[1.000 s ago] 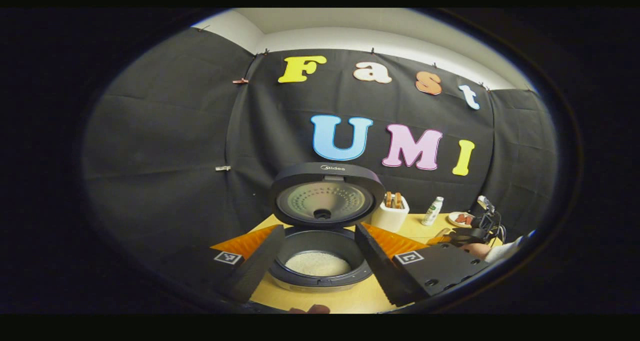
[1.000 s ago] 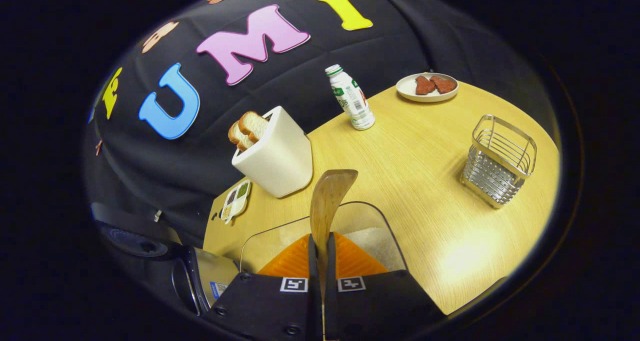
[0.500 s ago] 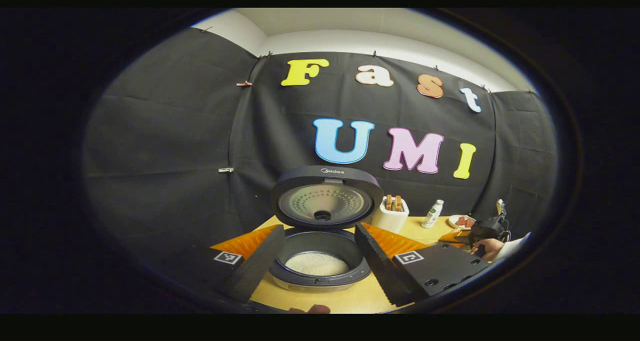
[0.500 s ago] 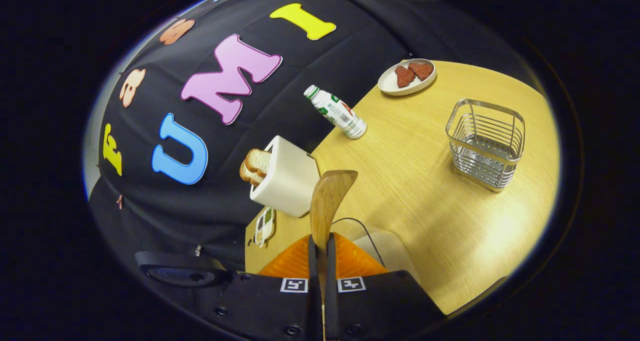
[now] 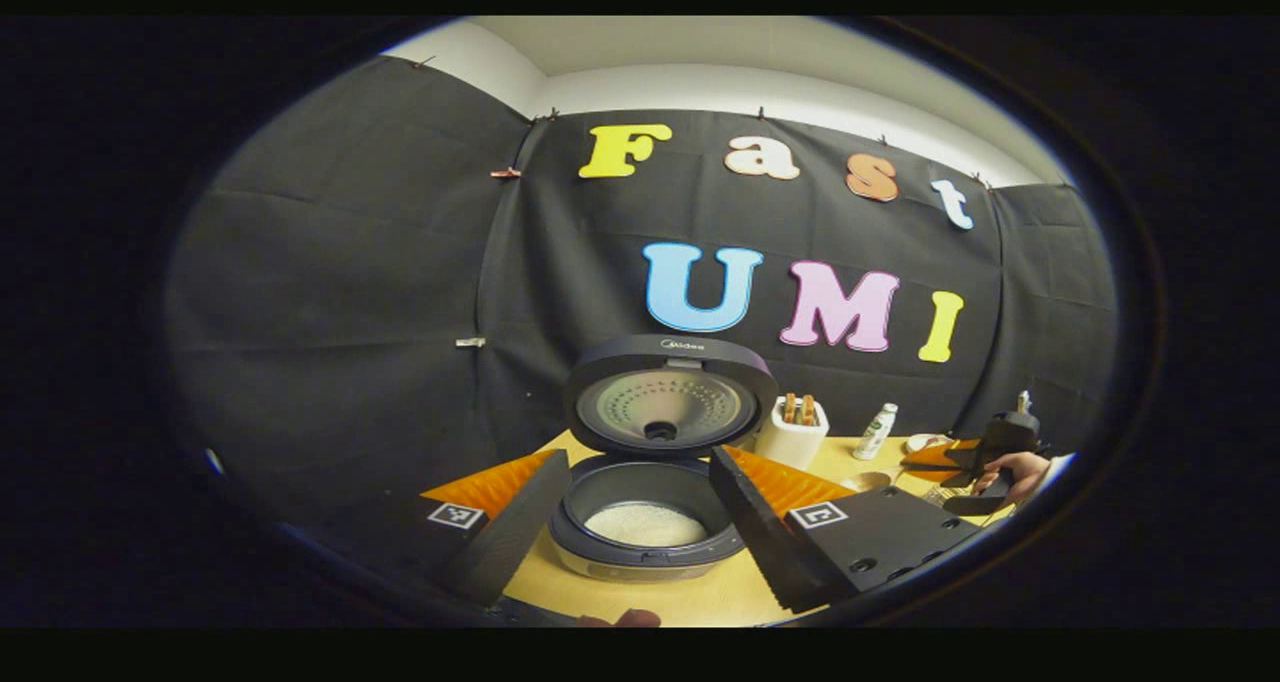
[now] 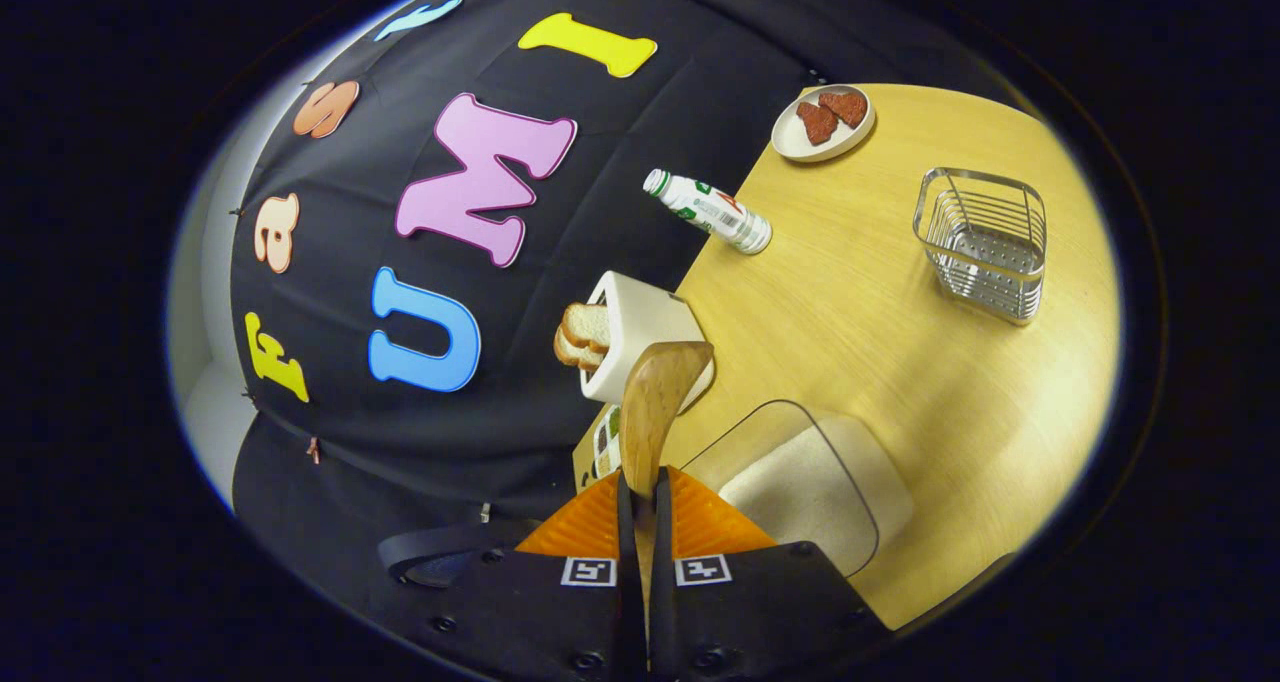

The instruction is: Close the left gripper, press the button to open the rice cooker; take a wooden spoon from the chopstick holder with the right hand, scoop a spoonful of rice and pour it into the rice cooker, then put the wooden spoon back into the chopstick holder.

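Rice cooker (image 5: 655, 492) sits lid-up between the left gripper's (image 5: 640, 522) spread fingers, nothing in them, white rice in the pot. Over to the right gripper (image 6: 640, 482), clamped tight on the spoon (image 6: 655, 402), bowl pointing forward above the clear rice box (image 6: 800, 482). Holder (image 6: 985, 242) stands well apart, far right on the table (image 6: 950, 382). The move to make, I'd say: keep the spoon level, carry it over and drop the handle straight into the basket.
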The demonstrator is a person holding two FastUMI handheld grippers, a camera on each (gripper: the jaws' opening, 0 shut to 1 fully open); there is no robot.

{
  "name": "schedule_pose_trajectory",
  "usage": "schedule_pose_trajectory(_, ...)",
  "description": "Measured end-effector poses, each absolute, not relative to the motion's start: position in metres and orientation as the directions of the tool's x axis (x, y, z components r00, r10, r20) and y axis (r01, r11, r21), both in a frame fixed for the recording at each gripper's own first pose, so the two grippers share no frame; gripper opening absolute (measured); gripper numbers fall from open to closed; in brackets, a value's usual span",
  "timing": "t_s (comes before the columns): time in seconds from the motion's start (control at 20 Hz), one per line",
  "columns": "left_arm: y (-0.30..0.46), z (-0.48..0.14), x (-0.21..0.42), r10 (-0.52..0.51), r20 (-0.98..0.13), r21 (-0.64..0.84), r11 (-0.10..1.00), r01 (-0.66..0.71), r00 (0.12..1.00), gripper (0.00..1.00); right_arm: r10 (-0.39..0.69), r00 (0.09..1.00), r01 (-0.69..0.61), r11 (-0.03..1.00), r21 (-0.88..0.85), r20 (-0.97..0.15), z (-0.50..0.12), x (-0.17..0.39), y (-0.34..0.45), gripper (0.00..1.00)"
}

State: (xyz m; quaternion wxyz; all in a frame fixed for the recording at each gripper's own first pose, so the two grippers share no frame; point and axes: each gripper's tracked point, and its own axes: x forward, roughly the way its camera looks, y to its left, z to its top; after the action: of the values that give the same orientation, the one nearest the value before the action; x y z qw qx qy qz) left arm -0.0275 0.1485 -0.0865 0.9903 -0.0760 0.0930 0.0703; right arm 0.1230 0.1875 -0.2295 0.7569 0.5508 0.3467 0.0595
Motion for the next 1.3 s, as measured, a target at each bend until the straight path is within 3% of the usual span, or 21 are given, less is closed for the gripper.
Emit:
schedule_pose_trajectory(0.25, 0.155, -0.085, -0.037, 0.152, -0.185, -0.125, 0.976, -0.177, 0.971, 0.95, 0.552, 0.731, 0.271, 0.305, 0.913, -0.402, -0.195, 0.113, 0.233, 0.07)
schedule_pose_trajectory(0.75, 0.175, -0.092, -0.049, 0.198, -0.204, -0.119, 0.967, -0.226, 0.959, 0.95, 0.61, 0.722, 0.138, 0.336, 0.932, -0.327, -0.137, 0.11, 0.332, 0.06)
schedule_pose_trajectory(1.3, 0.194, -0.098, -0.036, 0.229, -0.214, -0.13, 0.957, -0.26, 0.95, 0.95, 0.623, 0.723, -0.165, 0.576, 0.801, -0.299, -0.127, 0.092, 0.4, 0.06)
